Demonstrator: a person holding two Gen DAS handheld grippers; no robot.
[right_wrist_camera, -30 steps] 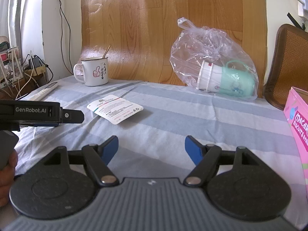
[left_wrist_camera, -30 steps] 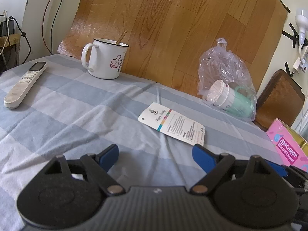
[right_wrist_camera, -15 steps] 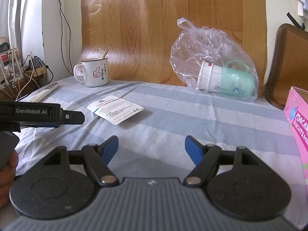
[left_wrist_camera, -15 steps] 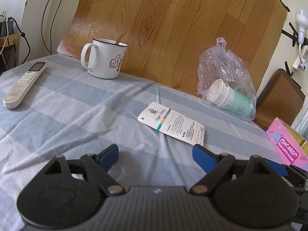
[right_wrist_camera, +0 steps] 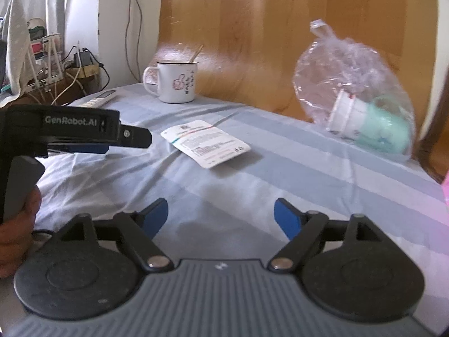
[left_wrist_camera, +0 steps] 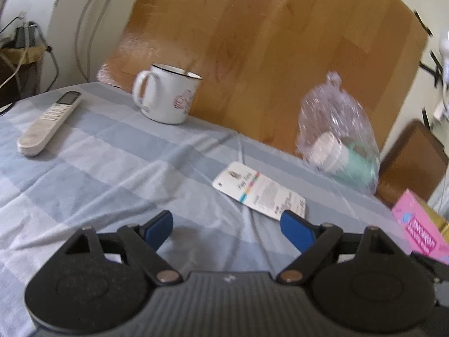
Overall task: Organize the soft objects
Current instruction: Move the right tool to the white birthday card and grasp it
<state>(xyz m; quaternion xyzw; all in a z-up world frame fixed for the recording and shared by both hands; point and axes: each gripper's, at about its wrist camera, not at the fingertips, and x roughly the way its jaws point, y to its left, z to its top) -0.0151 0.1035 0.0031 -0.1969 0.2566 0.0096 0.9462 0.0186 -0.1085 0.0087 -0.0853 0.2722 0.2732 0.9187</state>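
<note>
I judge I've barely begun: my left gripper and right gripper both gape wide and empty above the tablecloth, while the plastic bag lies untouched by the wooden board.

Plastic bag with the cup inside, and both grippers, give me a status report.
Left gripper open, empty. Right gripper open, empty. Plastic bag untouched by the wooden board, cup on its side inside. Paper card lies between.
</note>
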